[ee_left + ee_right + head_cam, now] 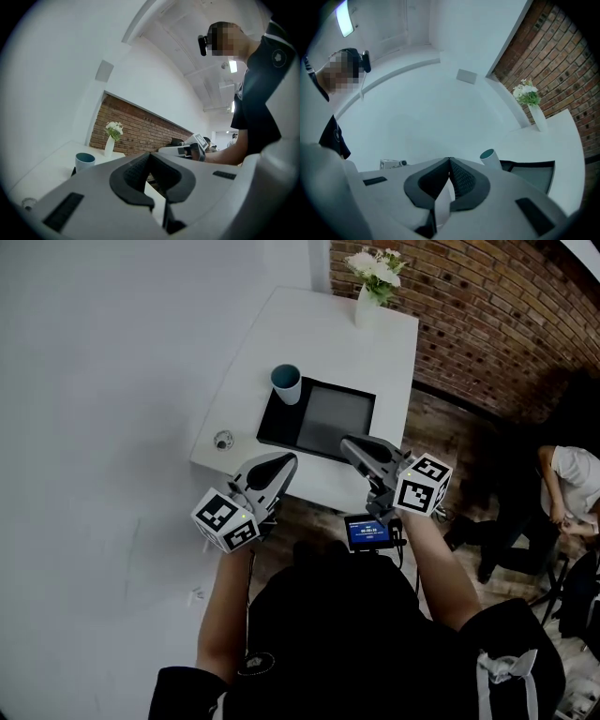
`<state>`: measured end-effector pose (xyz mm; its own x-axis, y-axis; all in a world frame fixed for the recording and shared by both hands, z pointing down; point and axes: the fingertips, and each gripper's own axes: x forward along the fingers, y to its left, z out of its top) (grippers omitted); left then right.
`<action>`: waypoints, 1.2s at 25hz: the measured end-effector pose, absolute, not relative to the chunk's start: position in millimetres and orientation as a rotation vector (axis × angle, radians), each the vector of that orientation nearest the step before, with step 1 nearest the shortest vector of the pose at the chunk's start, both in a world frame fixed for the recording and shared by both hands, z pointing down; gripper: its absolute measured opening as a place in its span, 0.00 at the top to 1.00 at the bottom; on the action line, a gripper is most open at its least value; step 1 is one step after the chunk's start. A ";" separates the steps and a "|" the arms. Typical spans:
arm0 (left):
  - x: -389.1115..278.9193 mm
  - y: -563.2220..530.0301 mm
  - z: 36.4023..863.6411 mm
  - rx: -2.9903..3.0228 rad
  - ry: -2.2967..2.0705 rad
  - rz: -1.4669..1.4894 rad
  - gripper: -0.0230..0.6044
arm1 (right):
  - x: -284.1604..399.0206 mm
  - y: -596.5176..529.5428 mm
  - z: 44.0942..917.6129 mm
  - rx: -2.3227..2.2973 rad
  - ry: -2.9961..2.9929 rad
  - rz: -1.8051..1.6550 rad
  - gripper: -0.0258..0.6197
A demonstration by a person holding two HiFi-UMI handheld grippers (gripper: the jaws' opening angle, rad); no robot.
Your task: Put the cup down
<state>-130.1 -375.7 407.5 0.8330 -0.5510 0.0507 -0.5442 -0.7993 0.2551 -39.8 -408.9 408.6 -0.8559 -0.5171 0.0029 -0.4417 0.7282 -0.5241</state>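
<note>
**On the tray corner: cup looks parked, both tongs empty**

Over on the white table (pixel 309 329), the teal cup (pixel 287 382) stands upright at the far left corner of the dark tray (pixel 330 420), open end up. Nothing is touching it. A vase of flowers (pixel 372 292) sits well apart at the far end.

The person holds both grippers level, at the near edge of the table and well short of the cup. The left tongs (pixel 284 461) are pinched fully together with nothing between the pads. The right tongs (pixel 348 443) are the same, tips meeting and empty. Each gripper view shows the pads closed on air, with the cup small in the distance.

So the put-down itself looks done, and the step in hand is basically a clean exit. To do that well, the person should probably carry both grippers level and away from the tray instead of swinging across it. The cup sits close to the tray's edge, so a stray knock could tip it off. If it needs nudging inward, a wide-open approach from the side, low on the cup's body, seems safest.
</note>
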 end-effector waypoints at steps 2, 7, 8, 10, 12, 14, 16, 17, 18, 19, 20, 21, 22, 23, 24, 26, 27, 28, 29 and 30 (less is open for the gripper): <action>-130.9 -370.7 406.7 2.753 -0.839 -0.047 0.95 | -39.1 -405.5 410.4 -0.786 2.776 -0.792 0.94; -139.4 -362.1 415.5 2.718 -0.869 -0.057 0.95 | -39.2 -395.0 420.4 -0.809 2.786 -0.809 0.94; -140.3 -361.4 416.7 2.711 -0.872 -0.059 0.95 | -38.7 -394.0 421.1 -0.816 2.786 -0.813 0.94; -140.8 -360.1 418.8 2.698 -0.875 -0.060 0.95 | -37.1 -393.0 422.6 -0.826 2.787 -0.816 0.94; -140.4 -358.6 419.6 2.696 -0.872 -0.058 0.95 | -36.4 -392.8 424.1 -0.831 2.791 -0.813 0.94; -138.8 -357.2 418.8 2.701 -0.864 -0.060 0.95 | -37.0 -392.3 424.9 -0.837 2.797 -0.807 0.94; -137.2 -355.7 419.1 2.699 -0.856 -0.062 0.95 | -37.9 -391.2 425.6 -0.843 2.802 -0.806 0.94; -136.3 -355.3 418.8 2.699 -0.852 -0.061 0.95 | -38.5 -390.8 425.9 -0.845 2.803 -0.807 0.94; -135.2 -355.3 417.9 2.701 -0.848 -0.061 0.95 | -39.0 -390.6 426.1 -0.845 2.804 -0.808 0.94; -134.0 -355.3 416.9 2.704 -0.844 -0.061 0.95 | -39.5 -390.3 426.2 -0.845 2.806 -0.808 0.94; -133.3 -355.3 416.4 2.704 -0.843 -0.062 0.95 | -40.0 -389.9 426.2 -0.844 2.808 -0.808 0.94; -133.0 -355.3 416.7 2.701 -0.843 -0.063 0.95 | -40.2 -389.5 426.2 -0.844 2.810 -0.807 0.94; -132.9 -355.4 416.8 2.699 -0.844 -0.063 0.95 | -40.2 -389.2 426.2 -0.845 2.811 -0.808 0.94; -132.6 -355.3 416.3 2.699 -0.844 -0.064 0.95 | -40.0 -389.0 426.2 -0.846 2.810 -0.809 0.94; -132.2 -355.2 415.5 2.700 -0.842 -0.065 0.95 | -39.8 -388.8 426.1 -0.848 2.810 -0.809 0.94; -132.4 -354.9 415.1 2.699 -0.842 -0.067 0.95 | -40.1 -388.4 425.5 -0.855 2.811 -0.808 0.94; -133.1 -354.9 415.6 2.694 -0.844 -0.069 0.95 | -40.2 -388.2 425.3 -0.859 2.811 -0.806 0.94; -133.6 -355.1 415.9 2.690 -0.845 -0.071 0.95 | -40.3 -388.2 425.6 -0.861 2.812 -0.804 0.94; -133.8 -355.4 415.8 2.688 -0.846 -0.073 0.95 | -40.2 -388.2 426.1 -0.863 2.813 -0.801 0.94; -133.7 -355.9 415.7 2.688 -0.846 -0.072 0.95 | -39.9 -388.4 426.8 -0.865 2.815 -0.797 0.94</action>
<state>-133.7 -355.9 415.7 0.8234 -0.5654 0.0478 -0.5492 -0.7729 0.3176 -39.9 -388.4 426.8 -0.8353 -0.5460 0.0642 -0.4986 0.7031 -0.5070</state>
